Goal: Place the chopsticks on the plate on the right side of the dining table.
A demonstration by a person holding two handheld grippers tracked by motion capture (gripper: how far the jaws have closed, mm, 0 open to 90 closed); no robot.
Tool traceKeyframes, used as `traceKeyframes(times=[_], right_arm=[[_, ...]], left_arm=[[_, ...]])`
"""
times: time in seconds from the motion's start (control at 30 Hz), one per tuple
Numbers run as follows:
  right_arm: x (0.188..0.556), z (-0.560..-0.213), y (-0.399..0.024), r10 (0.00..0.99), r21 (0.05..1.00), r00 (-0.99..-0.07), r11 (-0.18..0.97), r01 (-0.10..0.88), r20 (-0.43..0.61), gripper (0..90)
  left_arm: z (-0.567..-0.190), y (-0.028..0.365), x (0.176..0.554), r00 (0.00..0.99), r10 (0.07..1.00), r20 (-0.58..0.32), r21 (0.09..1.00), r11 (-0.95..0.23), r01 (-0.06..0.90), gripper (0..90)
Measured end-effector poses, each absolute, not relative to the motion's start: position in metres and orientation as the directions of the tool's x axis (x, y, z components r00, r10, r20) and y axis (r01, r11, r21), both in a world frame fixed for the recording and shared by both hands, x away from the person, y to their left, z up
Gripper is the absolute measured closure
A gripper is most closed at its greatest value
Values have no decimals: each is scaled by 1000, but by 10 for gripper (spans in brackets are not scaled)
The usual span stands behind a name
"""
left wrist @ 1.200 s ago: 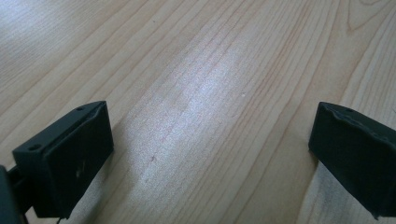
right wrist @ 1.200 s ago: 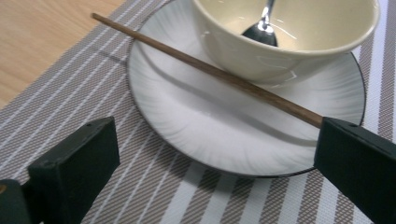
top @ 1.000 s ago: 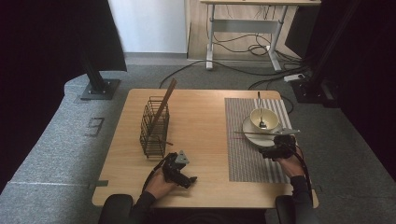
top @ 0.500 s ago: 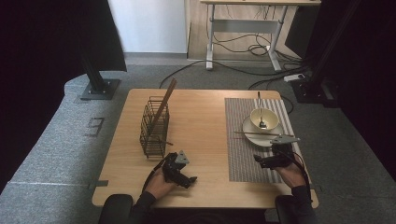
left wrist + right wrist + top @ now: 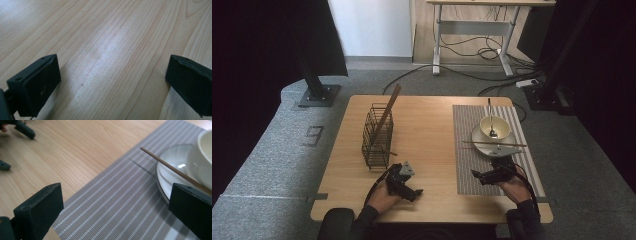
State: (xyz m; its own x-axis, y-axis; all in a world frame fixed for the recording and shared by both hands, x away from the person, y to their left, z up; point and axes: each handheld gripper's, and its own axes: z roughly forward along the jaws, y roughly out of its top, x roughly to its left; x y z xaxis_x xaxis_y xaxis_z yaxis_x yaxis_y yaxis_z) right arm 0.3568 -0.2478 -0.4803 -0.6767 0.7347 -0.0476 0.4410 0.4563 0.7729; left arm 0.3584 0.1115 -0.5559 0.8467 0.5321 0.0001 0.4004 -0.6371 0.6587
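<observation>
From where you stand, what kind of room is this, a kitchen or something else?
Probably a recording studio or lab, not a kitchen: black curtains surround the light wooden table, loose cables trail over the grey carpet, and a black stand base sits beside it.

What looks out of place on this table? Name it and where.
One chopstick lies alone across the plate on the placemat, overhanging both sides, while another chopstick leans tilted in the wire basket.

On the table [image 5: 432, 125], a wire basket [image 5: 377, 135] is placed left of centre; at right, a placemat [image 5: 472, 150] is laid under a plate [image 5: 482, 142] bearing a bowl [image 5: 494, 126]
</observation>
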Motion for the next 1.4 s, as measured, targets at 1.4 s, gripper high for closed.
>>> traceKeyframes(times=[1.4], right_arm=[[396, -447, -139, 566, 757, -823, 519, 397, 44, 21]], left_arm=[[-556, 112, 357, 847, 532, -1, 660, -636, 400, 0]])
